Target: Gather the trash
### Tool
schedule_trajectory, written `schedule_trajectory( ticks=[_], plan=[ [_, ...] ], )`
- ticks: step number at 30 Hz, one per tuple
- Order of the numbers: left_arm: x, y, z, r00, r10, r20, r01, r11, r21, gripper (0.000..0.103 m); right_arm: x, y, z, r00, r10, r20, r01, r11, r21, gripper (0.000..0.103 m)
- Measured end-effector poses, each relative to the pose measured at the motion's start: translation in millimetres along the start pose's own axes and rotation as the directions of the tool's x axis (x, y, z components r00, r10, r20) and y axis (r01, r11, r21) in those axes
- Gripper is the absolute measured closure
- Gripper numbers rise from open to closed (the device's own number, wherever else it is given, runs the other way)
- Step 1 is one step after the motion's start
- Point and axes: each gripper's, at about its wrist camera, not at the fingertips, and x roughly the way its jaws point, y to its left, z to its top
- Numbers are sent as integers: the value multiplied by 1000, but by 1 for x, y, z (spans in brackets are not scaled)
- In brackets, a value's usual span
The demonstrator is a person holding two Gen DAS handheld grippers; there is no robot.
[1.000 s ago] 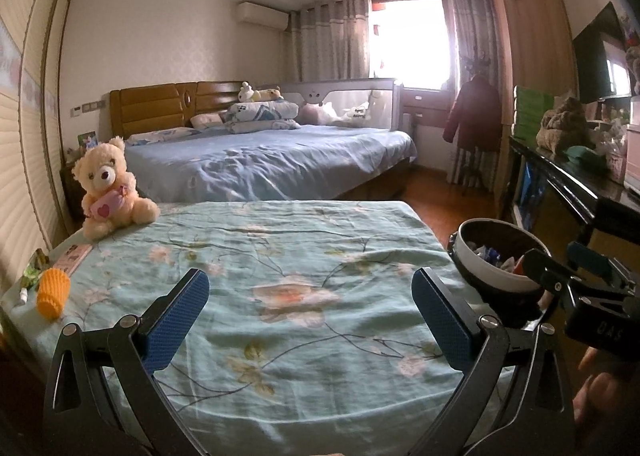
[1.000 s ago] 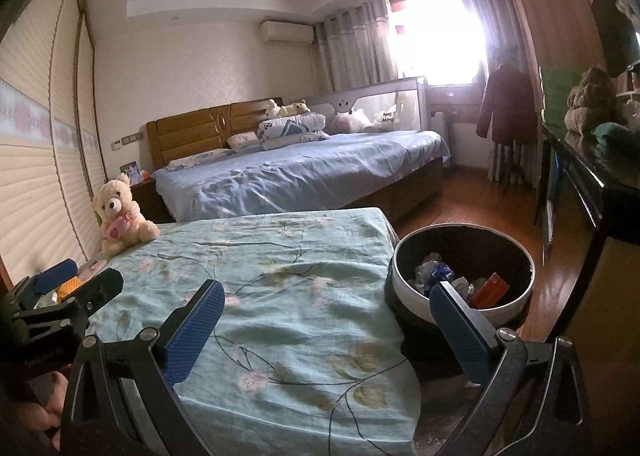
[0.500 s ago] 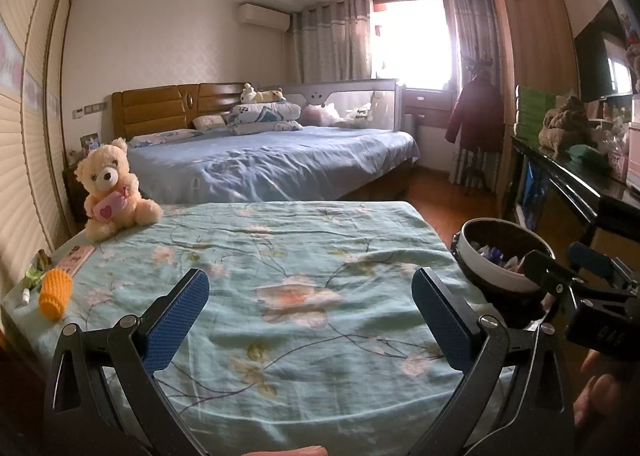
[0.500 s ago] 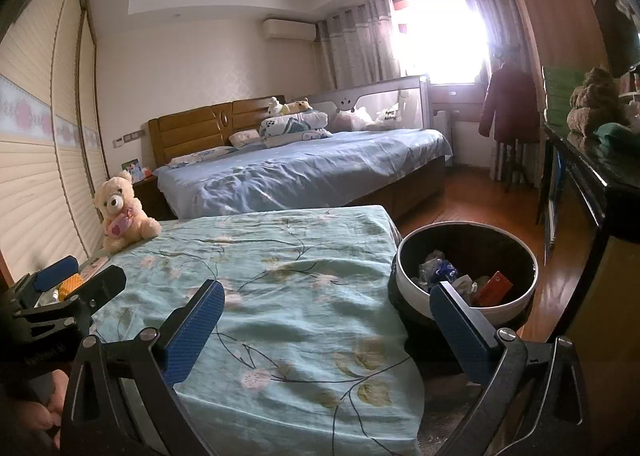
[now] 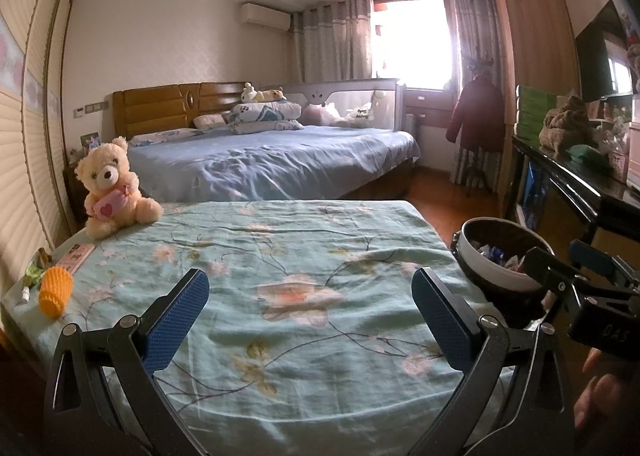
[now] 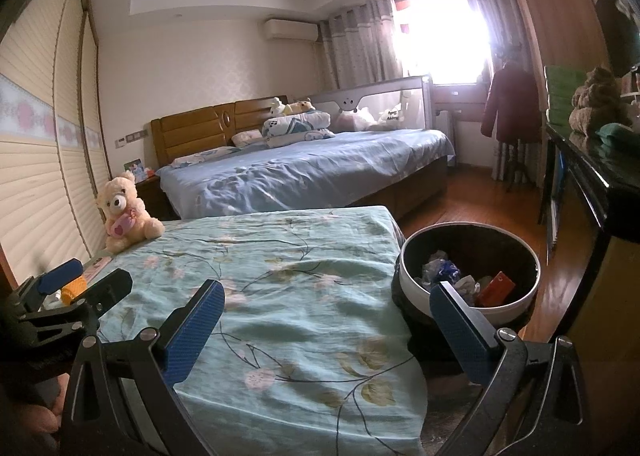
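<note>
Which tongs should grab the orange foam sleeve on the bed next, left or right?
Left, probably. The orange foam sleeve lies at the floral bed's left edge, on the side of the left tongs, which are open and empty. The right tongs, also open, sit beside the trash bin.

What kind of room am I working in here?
A home bedroom, by the look of it: a made bed with a wooden headboard, a teddy bear on the floral bedspread, and a trash bin beside it.
</note>
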Motion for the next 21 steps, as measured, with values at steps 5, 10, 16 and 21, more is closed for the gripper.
schedule_trajectory(
  ticks=[5, 10, 16, 21],
  plan=[
    [1, 1, 0, 1000, -2, -4, 2, 1000, -2, 0, 0, 0, 0, 1000, 0, -1, 0, 1000, -1, 0],
    [1, 0, 0, 1000, -3, -5, 3, 1000, 2, 0, -1, 7, 1, 1000, 3, -4, -3, 1000, -4, 0],
    [1, 0, 0, 1000, -3, -4, 3, 1000, 3, 0, -1, 8, 0, 1000, 7, -8, -7, 1000, -3, 0],
    [1, 0, 0, 1000, -4, -6, 4, 1000, 4, 0, -1, 9, 0, 1000, 6, -8, -6, 1000, -3, 0]
  ],
)
